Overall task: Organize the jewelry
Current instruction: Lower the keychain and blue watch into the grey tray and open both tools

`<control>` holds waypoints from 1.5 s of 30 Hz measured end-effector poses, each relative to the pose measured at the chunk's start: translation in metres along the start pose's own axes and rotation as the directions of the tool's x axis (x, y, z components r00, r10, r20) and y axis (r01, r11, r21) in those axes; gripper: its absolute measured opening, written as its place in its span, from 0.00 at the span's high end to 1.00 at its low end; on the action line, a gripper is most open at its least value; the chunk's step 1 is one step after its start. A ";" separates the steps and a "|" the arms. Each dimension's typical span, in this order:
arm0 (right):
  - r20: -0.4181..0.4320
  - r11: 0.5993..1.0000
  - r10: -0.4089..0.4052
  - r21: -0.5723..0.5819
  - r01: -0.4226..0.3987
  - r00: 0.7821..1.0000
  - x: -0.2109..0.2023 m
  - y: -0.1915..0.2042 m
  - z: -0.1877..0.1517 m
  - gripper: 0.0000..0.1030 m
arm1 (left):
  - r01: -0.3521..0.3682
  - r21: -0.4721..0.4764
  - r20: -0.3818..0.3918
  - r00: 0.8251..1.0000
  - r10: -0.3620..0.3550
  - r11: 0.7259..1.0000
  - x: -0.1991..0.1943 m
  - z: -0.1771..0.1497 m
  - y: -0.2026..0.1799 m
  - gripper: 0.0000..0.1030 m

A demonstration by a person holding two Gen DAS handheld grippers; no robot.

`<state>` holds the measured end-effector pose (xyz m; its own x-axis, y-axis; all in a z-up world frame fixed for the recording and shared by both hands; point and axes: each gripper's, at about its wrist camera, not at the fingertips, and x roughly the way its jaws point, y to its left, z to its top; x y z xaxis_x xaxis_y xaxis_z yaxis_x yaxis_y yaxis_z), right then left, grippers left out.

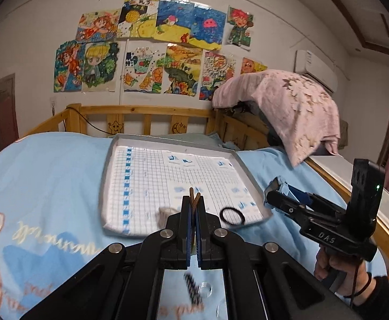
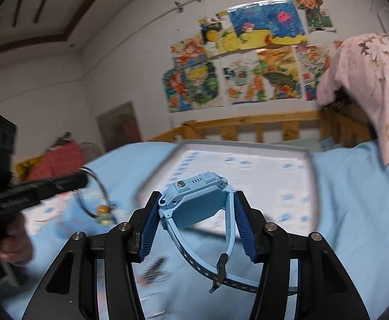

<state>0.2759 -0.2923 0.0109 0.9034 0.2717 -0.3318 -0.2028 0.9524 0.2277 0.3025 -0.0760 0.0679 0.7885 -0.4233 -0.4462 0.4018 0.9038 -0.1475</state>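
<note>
Right wrist view, what we see:
watch: blue watch (image 2: 194,200) clamped between our right gripper (image 2: 195,210) pads, strap hanging, above the tray's near edge
cord: left gripper (image 1: 194,200) pinched together on a brown cord (image 1: 193,196), beads dangling
tray: grey tray (image 1: 119,144) on the blue bedsheet (image 1: 47,173); black hair tie (image 1: 231,216) at its near right corner

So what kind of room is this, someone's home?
Most likely a child's bedroom at home: a bed with a light blue cartoon-print sheet, a wooden bed rail carved with a star and moon, and colourful children's drawings taped to the wall.
</note>
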 end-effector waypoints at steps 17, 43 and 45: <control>-0.128 0.992 -0.107 0.047 0.114 0.986 0.107 -0.089 0.010 0.53 | -0.070 -0.025 -0.165 0.984 0.065 0.997 0.159 0.013 -0.011 0.97; -0.028 0.986 -0.160 0.050 0.161 0.987 0.054 -0.069 0.009 0.28 | -0.157 -0.091 0.012 0.987 0.159 0.983 0.066 0.008 -0.008 0.07; 0.022 0.986 -0.148 0.077 0.146 0.989 0.033 -0.064 0.011 0.18 | -0.180 -0.095 0.057 0.981 0.186 0.979 0.045 0.006 -0.010 0.01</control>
<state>0.3228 -0.3462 -0.0047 0.9315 0.1250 -0.3416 -0.0393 0.9682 0.2470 0.3370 -0.1046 0.0542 0.8747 -0.2504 -0.4150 0.2066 0.9671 -0.1481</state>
